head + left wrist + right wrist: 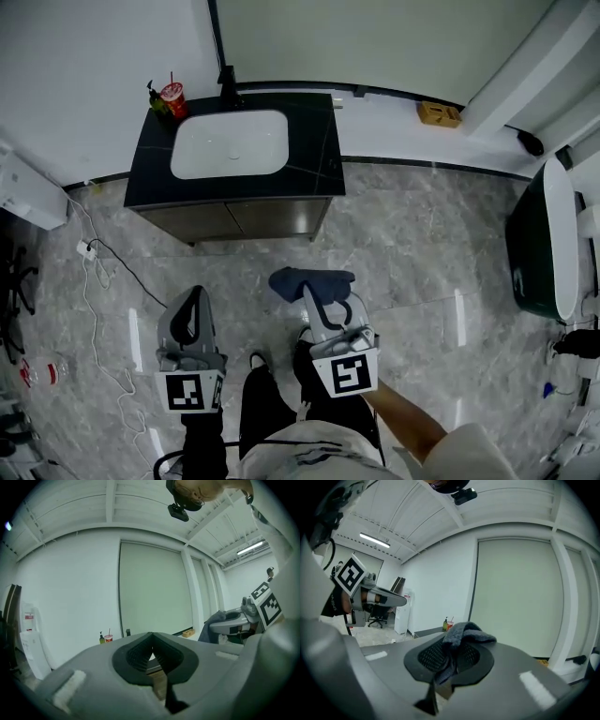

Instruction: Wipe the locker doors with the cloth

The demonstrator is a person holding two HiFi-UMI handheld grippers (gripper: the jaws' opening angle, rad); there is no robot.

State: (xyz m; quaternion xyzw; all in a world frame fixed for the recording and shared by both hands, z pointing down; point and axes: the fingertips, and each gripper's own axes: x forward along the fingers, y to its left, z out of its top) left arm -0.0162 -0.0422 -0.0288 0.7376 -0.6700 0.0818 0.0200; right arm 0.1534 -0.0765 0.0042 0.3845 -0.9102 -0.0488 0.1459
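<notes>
A dark blue-grey cloth (302, 278) hangs bunched from my right gripper (315, 289), which is shut on it above the grey marble floor. In the right gripper view the cloth (467, 632) spills over the closed pads of the right gripper (453, 656). My left gripper (196, 298) is level with it on the left, jaws shut and holding nothing; its tips meet in the left gripper view (151, 648). Both point towards the white wall with a tall pale green door panel (154, 588) (513, 592), well short of it.
A black vanity (319, 141) with a white sink stands ahead, carrying a red cup (172, 96), a soap bottle (155, 97) and a tap (228, 89). A white cable (94, 272) lies on the floor at left. A cardboard box (439, 113) sits by the wall; a dark tub (530, 248) is at right.
</notes>
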